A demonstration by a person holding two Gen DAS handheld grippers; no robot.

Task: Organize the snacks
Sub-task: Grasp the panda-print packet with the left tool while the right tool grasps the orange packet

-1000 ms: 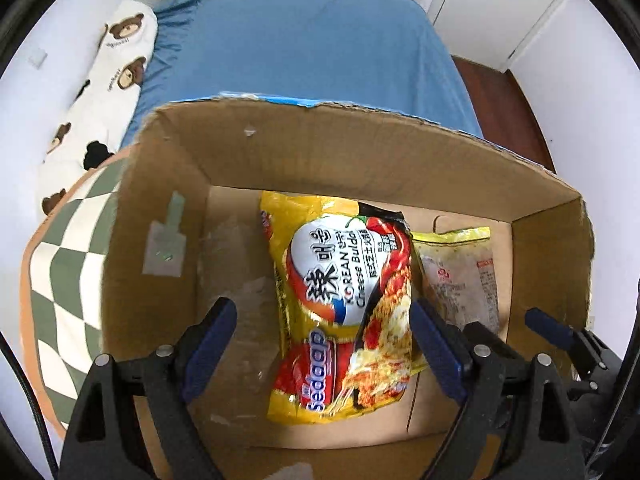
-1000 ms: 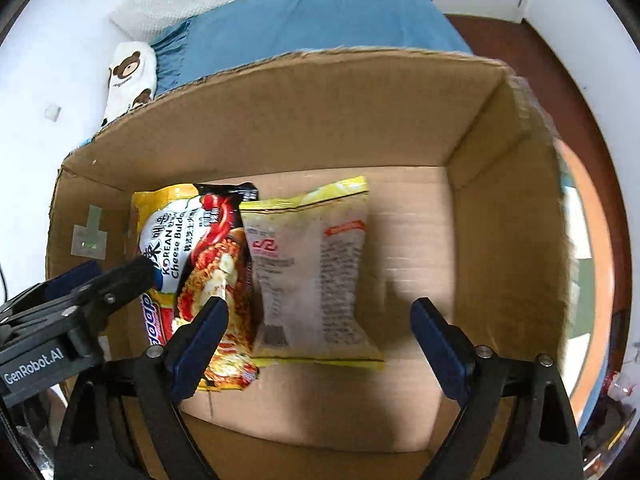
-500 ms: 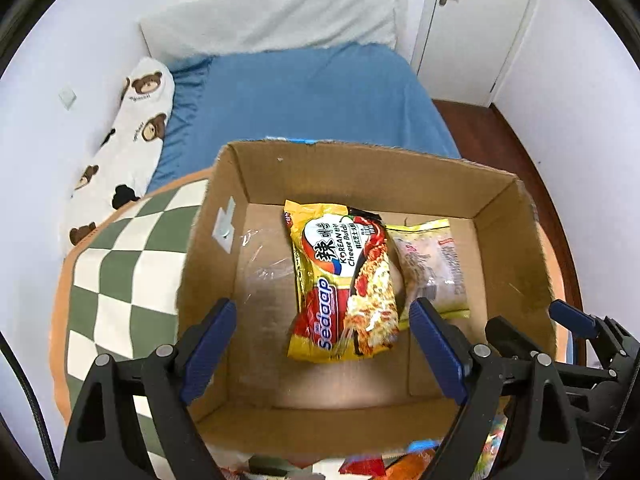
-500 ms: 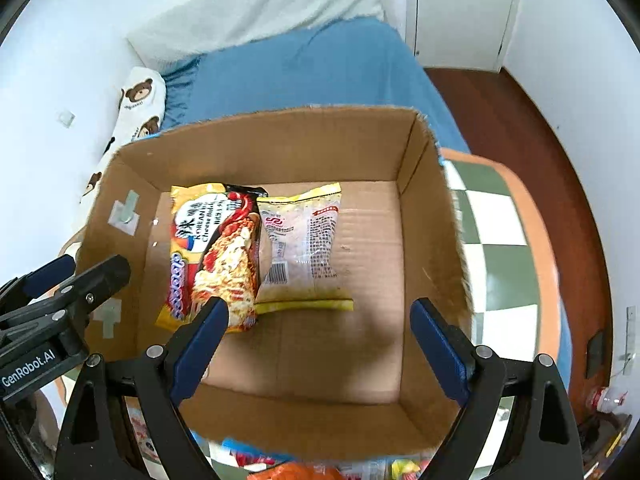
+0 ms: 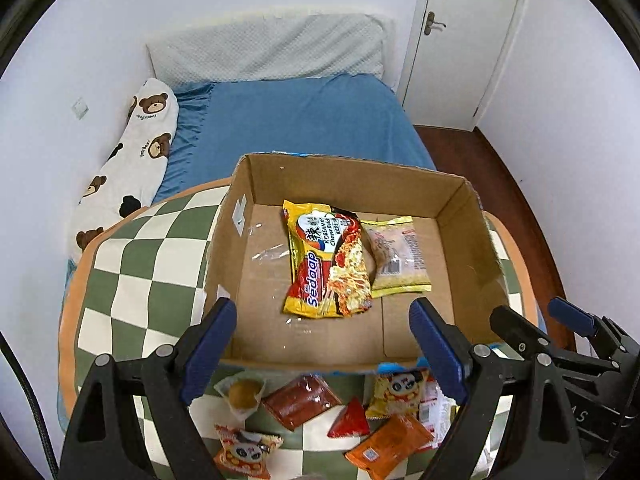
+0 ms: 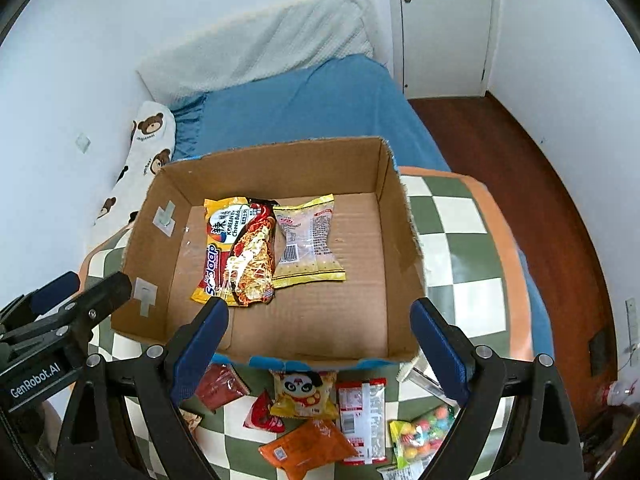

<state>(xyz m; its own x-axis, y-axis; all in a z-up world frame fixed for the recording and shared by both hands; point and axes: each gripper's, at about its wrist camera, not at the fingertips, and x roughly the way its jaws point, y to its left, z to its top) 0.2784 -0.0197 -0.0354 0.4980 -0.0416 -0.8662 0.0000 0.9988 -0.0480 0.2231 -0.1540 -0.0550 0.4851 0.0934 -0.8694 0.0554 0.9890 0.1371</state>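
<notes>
1. Cardboard box (image 5: 460,240) on the checkered table (image 5: 132,272), set toward the table's far edge next to the bed (image 5: 304,120). Over the last second both cameras have pulled up and back out of it, so its whole rim and the table's near edge now show.
2. Noodle packet (image 5: 328,264) and clear-fronted yellow packet (image 5: 396,256), lying flat, edges overlapping, on the box floor near the far wall; neither has shifted during the withdrawal.
3. Left gripper (image 5: 320,344): jaws spread wide, nothing between them, raised above the box's near wall.
4. Right gripper (image 6: 318,344): jaws likewise spread and empty.
5. Loose snacks along the table's near edge, outside the box: panda packet (image 6: 304,394), orange packet (image 6: 308,448), red triangular packet (image 5: 350,420), candy bag (image 6: 420,436).
6. Reading: two items appear delivered; with both grippers free, the unsorted row is probably the next pick.
</notes>
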